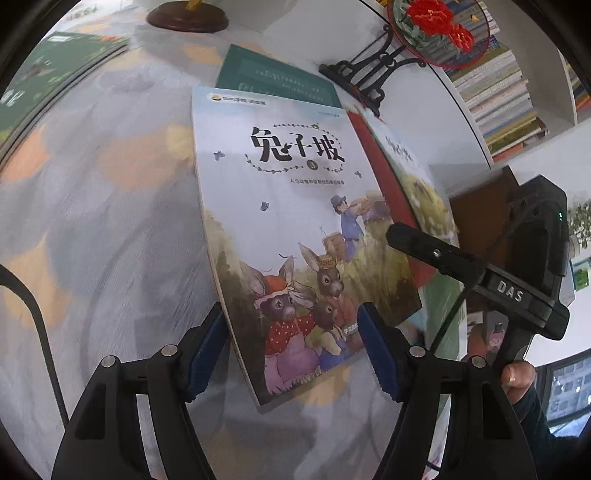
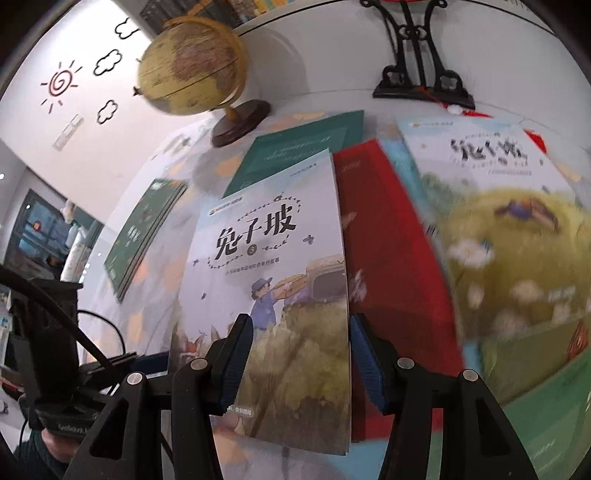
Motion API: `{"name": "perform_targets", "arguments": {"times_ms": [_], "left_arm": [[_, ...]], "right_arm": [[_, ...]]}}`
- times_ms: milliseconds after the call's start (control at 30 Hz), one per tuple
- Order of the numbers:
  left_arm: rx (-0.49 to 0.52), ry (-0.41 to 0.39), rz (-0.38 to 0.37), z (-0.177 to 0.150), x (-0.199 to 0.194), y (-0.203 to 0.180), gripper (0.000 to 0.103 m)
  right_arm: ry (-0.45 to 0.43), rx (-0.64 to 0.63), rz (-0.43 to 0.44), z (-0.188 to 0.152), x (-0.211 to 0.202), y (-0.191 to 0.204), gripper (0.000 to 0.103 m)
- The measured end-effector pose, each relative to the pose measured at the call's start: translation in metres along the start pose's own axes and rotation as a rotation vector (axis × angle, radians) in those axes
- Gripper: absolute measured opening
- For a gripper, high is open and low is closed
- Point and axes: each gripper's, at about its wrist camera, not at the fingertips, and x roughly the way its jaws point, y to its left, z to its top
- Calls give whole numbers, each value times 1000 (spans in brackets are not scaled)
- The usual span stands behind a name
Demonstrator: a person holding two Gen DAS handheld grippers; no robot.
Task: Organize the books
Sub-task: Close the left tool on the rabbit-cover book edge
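Note:
A rabbit picture book (image 1: 291, 229) marked 3 lies on the patterned tablecloth, over a teal book (image 1: 277, 79) and next to a red book (image 1: 388, 192). My left gripper (image 1: 291, 347) is open, its blue pads on either side of the book's lower end. My right gripper (image 2: 301, 360) is open too, its pads flanking the same book's (image 2: 273, 280) right part. A second rabbit book (image 2: 498, 229), blurred, lies to the right over the red book (image 2: 388, 258). The teal book (image 2: 295, 151) shows behind.
A globe (image 2: 192, 70) on a wooden base stands at the back. A black ornate stand (image 2: 421, 74) holds a round red flower piece (image 1: 439, 29). A green book (image 2: 144, 236) lies at the left. Bookshelves (image 1: 498, 92) stand beyond the table.

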Motion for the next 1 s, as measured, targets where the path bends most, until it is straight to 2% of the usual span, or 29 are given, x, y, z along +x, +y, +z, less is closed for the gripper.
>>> {"name": "perform_targets", "arguments": {"times_ms": [133, 200, 233, 300, 367, 467, 600, 800, 1000], "left_arm": [[-2, 6, -3, -24, -15, 6, 68], [-6, 3, -2, -36, -22, 10, 64], [-10, 2, -2, -41, -24, 12, 60], [-26, 0, -5, -50, -28, 17, 56], [-43, -16, -2, -54, -32, 21, 56], [-47, -36, 20, -54, -34, 23, 56], [-21, -46, 41, -53, -29, 17, 56], [14, -67, 99, -54, -24, 6, 56], [17, -62, 122, -55, -26, 7, 55]], "right_arm": [[4, 5, 46, -36, -8, 11, 53], [11, -6, 47, -51, -10, 16, 49], [15, -21, 30, -63, -13, 21, 43], [22, -47, -13, -78, -17, 26, 38], [31, -63, -76, -96, -21, 25, 38], [69, -46, -76, -110, -20, 16, 37], [68, 11, -31, -116, -20, 10, 38], [55, -15, -28, -113, -9, 32, 38], [56, 1, -27, -115, -12, 26, 37]]}}
